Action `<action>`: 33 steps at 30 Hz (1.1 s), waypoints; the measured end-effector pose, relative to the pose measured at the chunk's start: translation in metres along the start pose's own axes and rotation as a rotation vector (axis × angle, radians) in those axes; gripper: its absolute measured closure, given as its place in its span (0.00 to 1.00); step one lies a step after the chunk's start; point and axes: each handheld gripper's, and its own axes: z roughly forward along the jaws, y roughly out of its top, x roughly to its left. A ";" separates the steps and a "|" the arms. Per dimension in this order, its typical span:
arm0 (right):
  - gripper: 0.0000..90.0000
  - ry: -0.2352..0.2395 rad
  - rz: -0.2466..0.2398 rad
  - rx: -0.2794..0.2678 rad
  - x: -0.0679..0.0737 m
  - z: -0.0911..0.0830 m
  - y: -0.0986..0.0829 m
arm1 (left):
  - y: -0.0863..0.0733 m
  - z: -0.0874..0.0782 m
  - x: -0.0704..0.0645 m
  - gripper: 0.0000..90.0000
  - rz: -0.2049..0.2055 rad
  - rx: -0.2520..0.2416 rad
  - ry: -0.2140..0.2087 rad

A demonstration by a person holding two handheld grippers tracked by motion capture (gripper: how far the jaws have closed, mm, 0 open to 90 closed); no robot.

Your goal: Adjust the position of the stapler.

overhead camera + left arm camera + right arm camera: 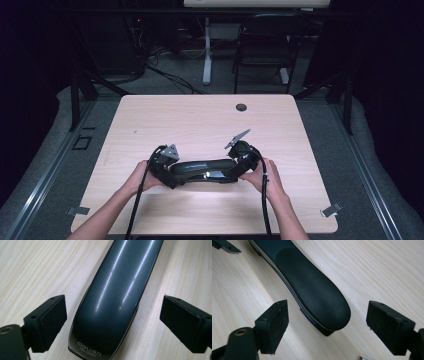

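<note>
My left tool (113,322) and right tool (327,322) are both spread wide around the ends of the big stapler (202,169) on the bench (200,120). Between my left jaws it reads "deli No.0391".

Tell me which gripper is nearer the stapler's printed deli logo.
Left. The left gripper straddles the logo end of the stapler, jaws open and not touching. The right gripper brackets the opposite matte end, also open.

The counter (200,115) is light wood with a dark grommet hole (241,107) near its far edge. A dark stapler (202,169) lies flat on it, nearer than the hole.
</note>
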 end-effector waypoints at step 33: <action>0.24 -0.097 0.202 -0.251 0.031 0.010 -0.061 | 0.004 -0.023 -0.032 0.03 -0.077 -0.200 0.141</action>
